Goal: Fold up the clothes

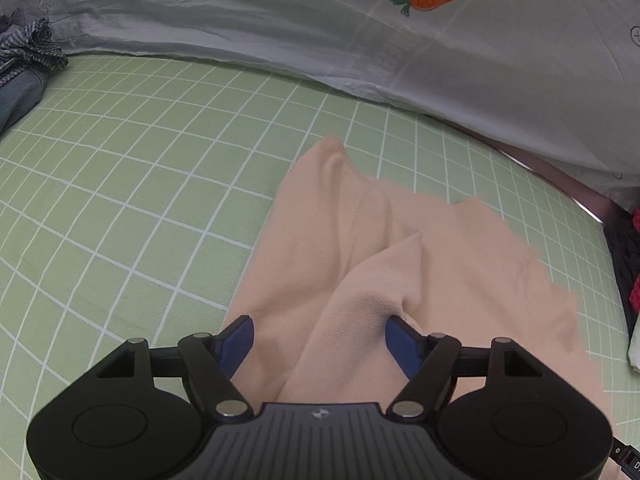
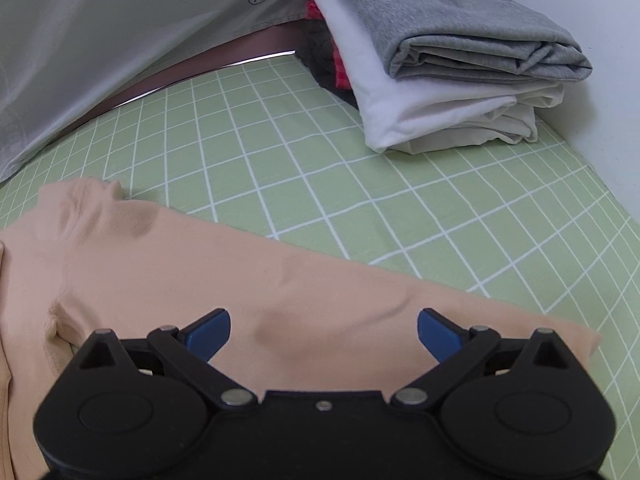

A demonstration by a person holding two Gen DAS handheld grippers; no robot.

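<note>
**Peach garment on the green grid sheet, both grippers spread**

Left wrist view: left gripper [image 1: 320,338] points down over a peach garment [image 1: 360,248] lying on the green checked sheet [image 1: 120,184]. Jaws spread; a raised fold of the cloth sits between the blue pads [image 1: 238,340], not pinched. Carrot-print bedding [image 1: 400,48] lies behind.

Right wrist view: right gripper [image 2: 324,332] hangs over the same garment [image 2: 240,280], jaws wide apart, gripping nothing. A stack of folded clothes [image 2: 444,60], grey over white, sits well apart on the sheet [image 2: 360,200].
</note>
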